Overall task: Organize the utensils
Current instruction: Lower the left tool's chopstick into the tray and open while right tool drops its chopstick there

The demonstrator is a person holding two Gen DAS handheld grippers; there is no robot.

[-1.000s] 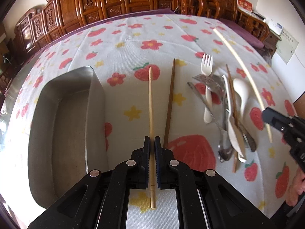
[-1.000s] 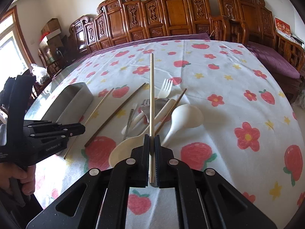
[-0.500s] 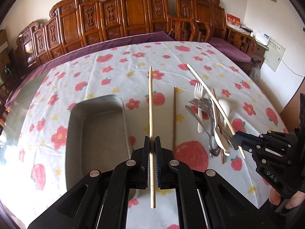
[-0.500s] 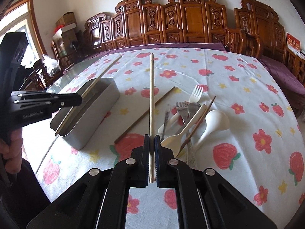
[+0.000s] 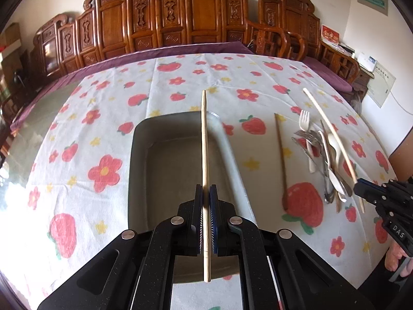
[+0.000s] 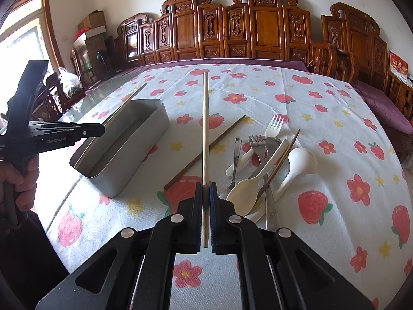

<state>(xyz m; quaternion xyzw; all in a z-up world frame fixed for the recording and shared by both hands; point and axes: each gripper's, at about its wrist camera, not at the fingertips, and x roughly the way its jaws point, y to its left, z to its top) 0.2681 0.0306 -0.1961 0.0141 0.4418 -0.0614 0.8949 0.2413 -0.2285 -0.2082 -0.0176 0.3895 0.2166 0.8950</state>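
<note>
Chopsticks are up in both grippers. The left gripper (image 5: 205, 193) has its fingers clamped tight on a pale wooden chopstick (image 5: 204, 139), which points forward over the steel tray (image 5: 232, 160); the stick hangs above the tray's open inside, near its right wall, with its tip reaching past the far rim. The right gripper (image 6: 205, 191) is closed just as firmly on a second pale chopstick (image 6: 205, 129), held above the counter (image 6: 309, 118), which is covered with a white cloth printed with strawberries and flowers. From the right wrist view the tray sits to the left, and the left gripper shows at that edge with a person's hand (image 6: 23, 180) around its handle.

A dark brown chopstick (image 6: 206, 152) lies alone on the cloth between the tray and the heap of cutlery. That heap holds a white plastic fork (image 6: 273, 126), metal forks (image 6: 260, 142), a cream spoon (image 6: 247, 191), a white ladle-shaped spoon (image 6: 300, 160) and another dark chopstick (image 6: 281, 162) lying across them. Carved wooden chairs (image 6: 258, 28) line the far side.
</note>
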